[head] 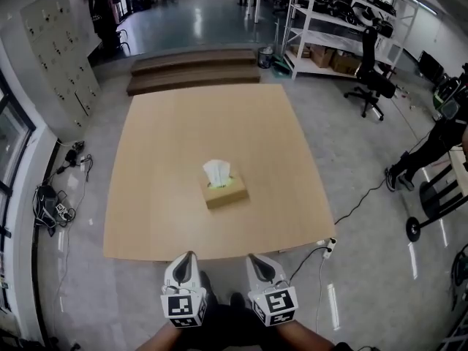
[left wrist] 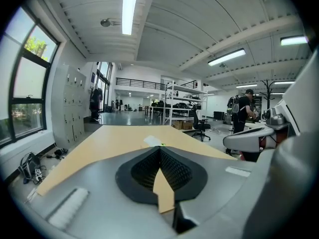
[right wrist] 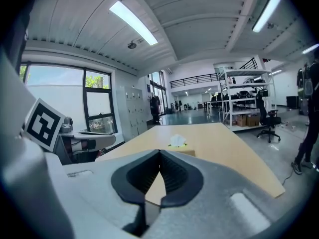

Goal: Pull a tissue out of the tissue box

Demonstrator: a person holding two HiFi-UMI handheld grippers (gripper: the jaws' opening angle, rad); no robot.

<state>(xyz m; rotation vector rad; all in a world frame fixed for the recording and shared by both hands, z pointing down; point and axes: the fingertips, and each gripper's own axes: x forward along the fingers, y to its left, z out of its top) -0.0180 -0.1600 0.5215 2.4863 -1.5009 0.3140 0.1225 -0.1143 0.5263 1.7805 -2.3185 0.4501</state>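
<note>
- The tissue box (head: 225,192) sits near the middle of the bench (head: 219,123), with a white tissue (head: 217,172) standing up out of its slot.
- Both tools are held low, close to the person and short of the bench's near edge, well apart from the box.
- The left tool (head: 189,255) has its jaws closed tip to tip, with nothing between them. Only bare bench shows through the narrow wedge behind the tips.
- The right tool (head: 253,257) is the same, closed up and carrying nothing. Its own view looks along the bench at the box and the tissue on top.
- By my reckoning the pull has not begun. The reach across the bench comes first.
- First risk: a tool that arrives with its jaws together would only push the tissue down or nudge the box along the smooth top. It has to open before it gets there.
- Second risk: the box looks light and nothing weighs it down. If one tool pulls the tissue upward while the other does not steady the cardboard, the whole box may lift or tip with it.
- Third risk: a grip taken too low could catch the edge of the slot with the paper. A grip on the very tip could tear off a scrap or slip free.
- A sharp sideways tug might also drag the box toward the bench edge.
</note>
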